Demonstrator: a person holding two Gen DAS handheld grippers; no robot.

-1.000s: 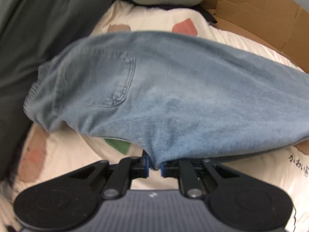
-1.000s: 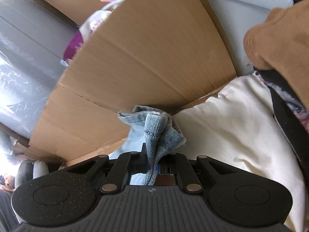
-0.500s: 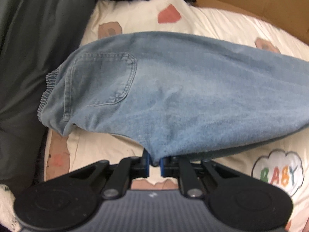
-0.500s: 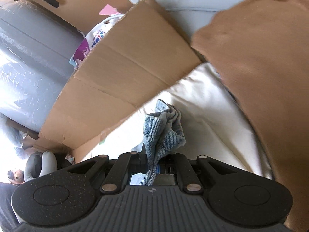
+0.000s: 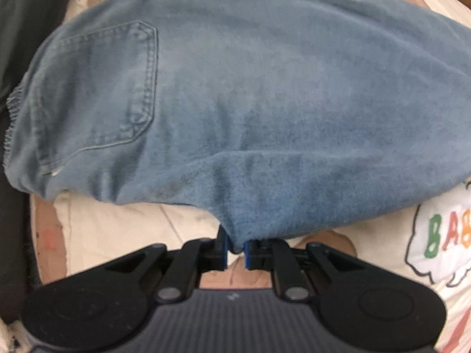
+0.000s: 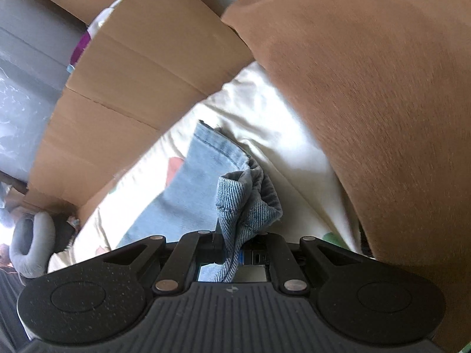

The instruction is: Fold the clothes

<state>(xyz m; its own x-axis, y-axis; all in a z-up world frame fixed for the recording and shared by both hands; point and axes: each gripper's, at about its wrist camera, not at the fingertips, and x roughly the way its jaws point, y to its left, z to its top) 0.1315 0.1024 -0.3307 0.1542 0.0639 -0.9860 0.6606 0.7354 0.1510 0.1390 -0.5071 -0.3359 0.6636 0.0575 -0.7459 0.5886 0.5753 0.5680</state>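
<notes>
Light blue jeans (image 5: 235, 94) fill most of the left wrist view, lying across a cream quilt, back pocket (image 5: 117, 88) at the left. My left gripper (image 5: 235, 250) points down and is shut on a fold of the denim at its near edge. In the right wrist view my right gripper (image 6: 232, 247) is shut on a bunched leg hem of the jeans (image 6: 247, 203). A flat stretch of the same leg (image 6: 191, 182) lies on the quilt just beyond it.
The cream quilt (image 5: 117, 226) carries coloured prints and a "BABY" cloud (image 5: 441, 235). A dark garment (image 5: 14, 29) lies at the left. A brown garment (image 6: 368, 103) crowds the right gripper's right side. A cardboard box wall (image 6: 141, 82) stands behind, a grey neck pillow (image 6: 32, 244) at the left.
The left gripper has sunk toward the quilt, so the jeans loom larger. The right gripper has swung sideways and lower with its hem; the brown garment now fills its right, and the leg lies on the quilt.
</notes>
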